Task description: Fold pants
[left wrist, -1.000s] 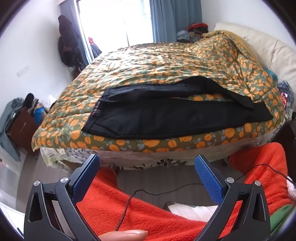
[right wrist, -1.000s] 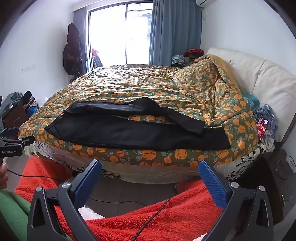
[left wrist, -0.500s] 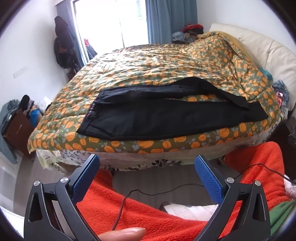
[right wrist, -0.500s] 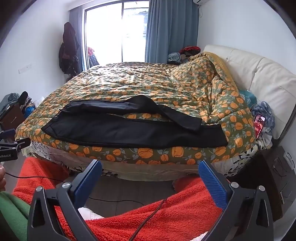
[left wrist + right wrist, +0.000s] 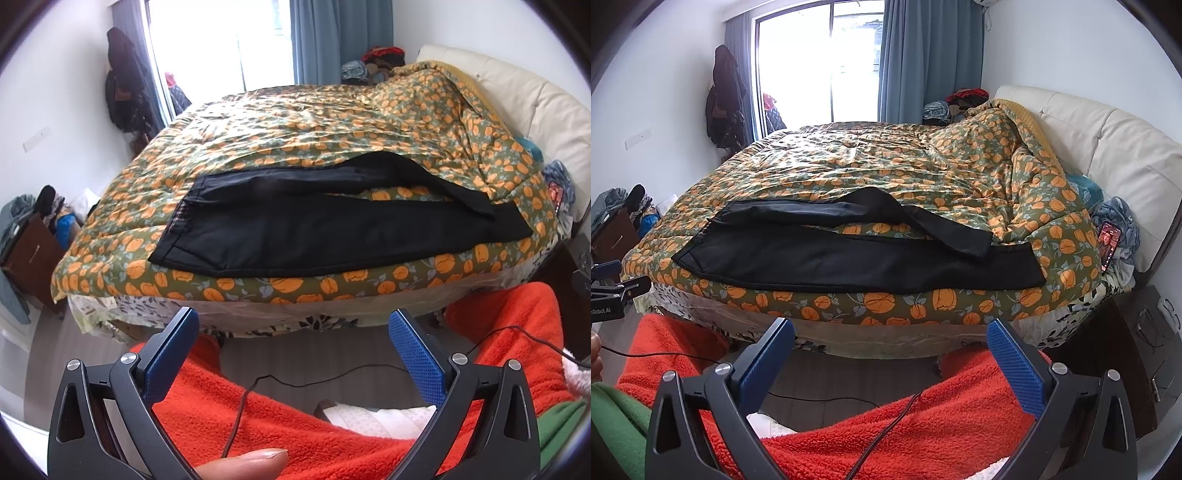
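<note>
The left gripper sits at the bottom of its frame with its blue pads spread wide apart, holding nothing and touching nothing. The right gripper is likewise wide open and empty, low in its frame. Both hang over red fleece trousers on the person's legs, well short of the bed.

The black pants lie flat on the orange-flowered quilt, near the bed's front edge, across the middle of both frames. Their long axis runs left to right: waistband at the left, leg ends at the right. The far leg bows up and crosses down onto the near leg toward the right end.
</note>
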`<action>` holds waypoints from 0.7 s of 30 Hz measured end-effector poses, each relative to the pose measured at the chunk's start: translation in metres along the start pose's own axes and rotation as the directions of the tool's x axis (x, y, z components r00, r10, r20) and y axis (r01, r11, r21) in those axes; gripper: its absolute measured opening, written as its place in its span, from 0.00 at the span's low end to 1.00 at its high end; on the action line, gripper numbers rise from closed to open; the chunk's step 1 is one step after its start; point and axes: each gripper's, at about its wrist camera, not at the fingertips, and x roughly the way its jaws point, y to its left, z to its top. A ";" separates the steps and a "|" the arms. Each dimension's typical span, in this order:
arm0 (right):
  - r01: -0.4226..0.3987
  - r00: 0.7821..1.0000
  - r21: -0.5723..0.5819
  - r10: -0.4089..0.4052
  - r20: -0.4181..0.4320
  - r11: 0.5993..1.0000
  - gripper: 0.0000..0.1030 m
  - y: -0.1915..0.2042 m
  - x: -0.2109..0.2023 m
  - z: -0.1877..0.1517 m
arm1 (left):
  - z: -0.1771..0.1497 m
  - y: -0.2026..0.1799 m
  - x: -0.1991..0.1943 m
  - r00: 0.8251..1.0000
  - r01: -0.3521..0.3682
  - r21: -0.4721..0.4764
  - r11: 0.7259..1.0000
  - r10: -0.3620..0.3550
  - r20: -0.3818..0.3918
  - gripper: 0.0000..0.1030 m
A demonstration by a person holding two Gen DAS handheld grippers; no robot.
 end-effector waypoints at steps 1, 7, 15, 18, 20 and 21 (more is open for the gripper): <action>-0.002 1.000 -0.001 0.002 -0.001 1.000 1.00 0.000 0.002 0.000 | 0.000 0.000 0.000 1.000 0.003 0.000 1.000 -0.003 0.002 0.99; -0.004 1.000 -0.002 0.004 -0.006 1.000 1.00 0.000 0.004 -0.001 | 0.000 0.001 -0.001 1.000 0.005 -0.001 1.000 -0.005 0.003 0.99; -0.006 1.000 -0.002 0.006 -0.015 1.000 1.00 0.002 0.006 -0.002 | 0.000 -0.003 -0.002 1.000 0.008 0.004 1.000 -0.008 0.003 0.99; -0.007 1.000 0.000 0.007 -0.017 1.000 1.00 0.002 0.006 -0.002 | -0.001 -0.004 -0.002 1.000 0.007 0.002 1.000 -0.007 0.003 0.99; -0.007 1.000 0.000 0.007 -0.018 1.000 1.00 0.002 0.006 -0.003 | 0.000 -0.003 -0.002 1.000 0.008 0.003 1.000 -0.008 0.003 0.99; -0.007 1.000 0.000 0.007 -0.018 1.000 1.00 0.002 0.007 -0.003 | 0.000 -0.005 -0.002 1.000 0.009 0.003 1.000 -0.009 0.003 0.99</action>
